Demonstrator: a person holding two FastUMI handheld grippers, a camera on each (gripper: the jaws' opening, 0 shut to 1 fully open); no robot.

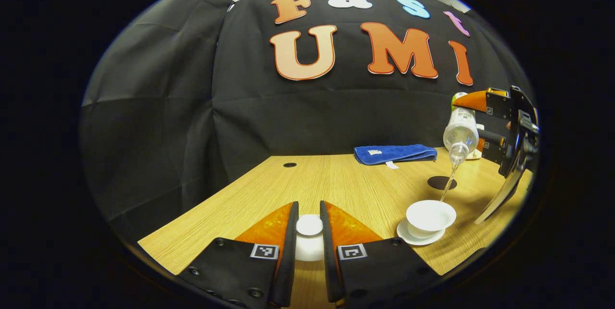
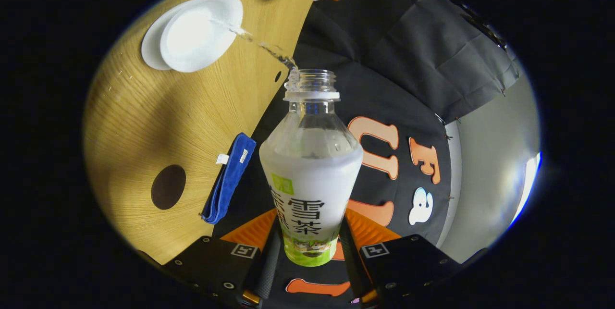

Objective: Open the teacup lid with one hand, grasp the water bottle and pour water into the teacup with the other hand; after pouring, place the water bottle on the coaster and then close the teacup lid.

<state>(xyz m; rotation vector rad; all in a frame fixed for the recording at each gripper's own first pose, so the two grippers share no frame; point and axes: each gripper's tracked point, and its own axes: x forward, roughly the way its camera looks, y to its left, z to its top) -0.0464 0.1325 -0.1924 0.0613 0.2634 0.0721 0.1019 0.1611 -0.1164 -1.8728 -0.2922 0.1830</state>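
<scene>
Just one bottle (image 2: 310, 174), one teacup (image 1: 430, 216).

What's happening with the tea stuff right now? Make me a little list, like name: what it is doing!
left gripper: shut on the teacup lid, held off the cup
right gripper: shut on the water bottle, tilted over
water: streaming from the bottle mouth into the teacup
teacup: open, sitting on its saucer
coaster: dark, round, bare, behind the cup
blue cloth: folded, at the table's far edge

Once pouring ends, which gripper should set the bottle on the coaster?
Right gripper: its fingers already clamp the water bottle, and the coaster lies nearby. The left gripper holds the lid.
</scene>
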